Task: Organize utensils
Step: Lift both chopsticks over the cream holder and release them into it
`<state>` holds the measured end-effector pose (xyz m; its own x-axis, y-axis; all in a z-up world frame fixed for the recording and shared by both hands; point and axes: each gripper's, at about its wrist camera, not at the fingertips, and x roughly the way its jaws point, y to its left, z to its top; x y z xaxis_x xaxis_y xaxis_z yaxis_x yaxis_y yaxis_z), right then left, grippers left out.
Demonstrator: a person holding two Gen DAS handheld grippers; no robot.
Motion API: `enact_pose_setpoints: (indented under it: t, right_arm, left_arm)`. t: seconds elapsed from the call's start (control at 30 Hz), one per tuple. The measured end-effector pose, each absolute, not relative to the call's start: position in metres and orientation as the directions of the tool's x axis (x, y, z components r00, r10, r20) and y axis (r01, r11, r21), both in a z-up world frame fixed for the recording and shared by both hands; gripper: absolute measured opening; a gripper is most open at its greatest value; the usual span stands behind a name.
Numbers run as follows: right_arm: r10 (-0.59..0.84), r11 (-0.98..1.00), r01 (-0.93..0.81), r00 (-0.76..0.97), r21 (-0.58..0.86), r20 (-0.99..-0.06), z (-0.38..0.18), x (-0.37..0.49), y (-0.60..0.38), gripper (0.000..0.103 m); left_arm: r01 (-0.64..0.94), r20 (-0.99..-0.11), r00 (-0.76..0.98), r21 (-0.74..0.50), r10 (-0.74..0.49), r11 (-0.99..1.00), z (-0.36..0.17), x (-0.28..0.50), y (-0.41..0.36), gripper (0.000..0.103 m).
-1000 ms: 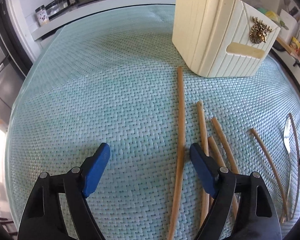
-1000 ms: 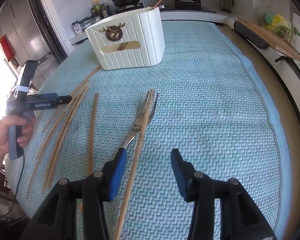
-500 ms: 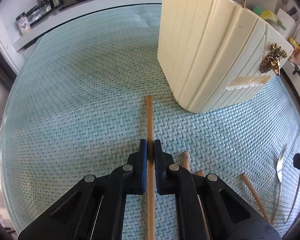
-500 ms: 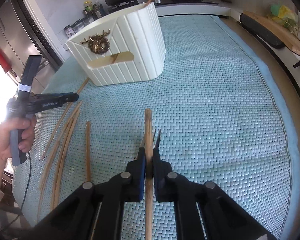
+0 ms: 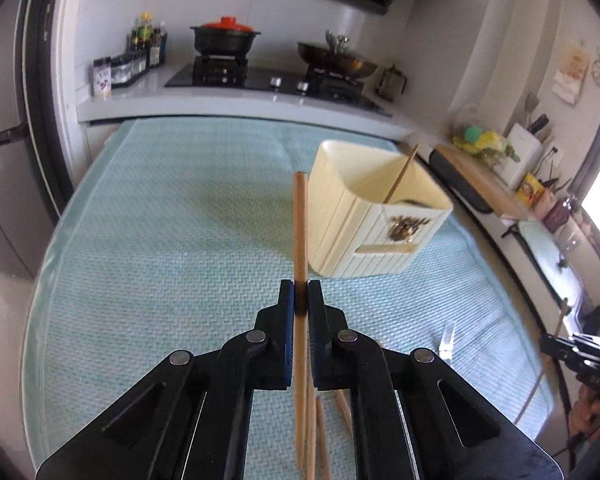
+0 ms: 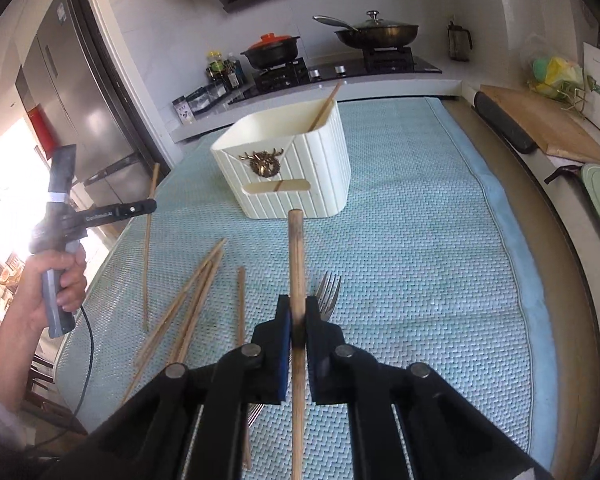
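My left gripper [image 5: 300, 300] is shut on a wooden chopstick [image 5: 300, 232] and holds it above the mat, pointing toward the cream utensil holder [image 5: 364, 236]. My right gripper [image 6: 298, 316] is shut on another wooden chopstick [image 6: 297, 256], also lifted, with the holder [image 6: 300, 176] ahead of it. One chopstick [image 6: 324, 106] stands inside the holder. Several loose chopsticks [image 6: 196, 292] and a metal fork [image 6: 326, 292] lie on the teal mat [image 6: 420, 280]. The left gripper [image 6: 150, 206] with its chopstick shows at the left of the right wrist view.
A stove with a black pot [image 5: 225, 38] and a pan [image 5: 338, 60] stands behind the table. A wooden cutting board [image 6: 540, 128] lies on the right counter. A fridge [image 6: 72, 120] stands at the left. Spice jars [image 5: 128, 64] line the back counter.
Both grippers, shut on their chopsticks half a second ago on the mat, have lifted them into the air. A second ago both were open over the mat.
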<state>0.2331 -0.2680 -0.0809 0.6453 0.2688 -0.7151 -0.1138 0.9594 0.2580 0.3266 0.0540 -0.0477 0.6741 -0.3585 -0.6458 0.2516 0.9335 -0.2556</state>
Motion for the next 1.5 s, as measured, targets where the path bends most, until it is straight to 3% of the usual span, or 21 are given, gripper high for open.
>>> enact_pose_setpoints:
  t: [0.27,0.5,0.8,1.2,1.37,1.5]
  right_arm:
    - [0.263,0.964,-0.158,0.699,0.215,-0.665,-0.047,0.201,-0.255,0.007]
    - [0.246,0.969,-0.186,0.769,0.163,-0.590,-0.007,0.205,-0.251,0.007]
    - [0.247,0.969,-0.204,0.821,0.140,-0.514,0.037,0.245,-0.252,0.007]
    - [0.212,0.977,-0.181,0.896,0.113,-0.389,0.103,0.360,-0.252,0.007]
    - [0.218,0.974,-0.182,0.912,0.134,-0.348,0.103,0.409,-0.248,0.007]
    - [0.267,0.957,-0.200,0.891,0.210,-0.368,0.074,0.451,-0.247,0.007]
  left_arm:
    - [0.257,-0.465,0.801,-0.303,-0.377,0.918,0.002,0.270,0.084,0.004]
    - [0.290,-0.378,0.833,-0.322,-0.403,0.901,0.034,0.255,0.083,0.004]
    - [0.316,-0.358,0.830,-0.330,-0.428,0.889,0.069,0.291,0.072,0.004]
    - [0.314,-0.351,0.830,-0.349,-0.434,0.883,0.114,0.410,0.035,0.004]
    - [0.294,-0.375,0.824,-0.357,-0.424,0.887,0.102,0.456,0.011,0.004]
    - [0.272,-0.435,0.805,-0.334,-0.404,0.903,0.077,0.487,-0.013,0.004]
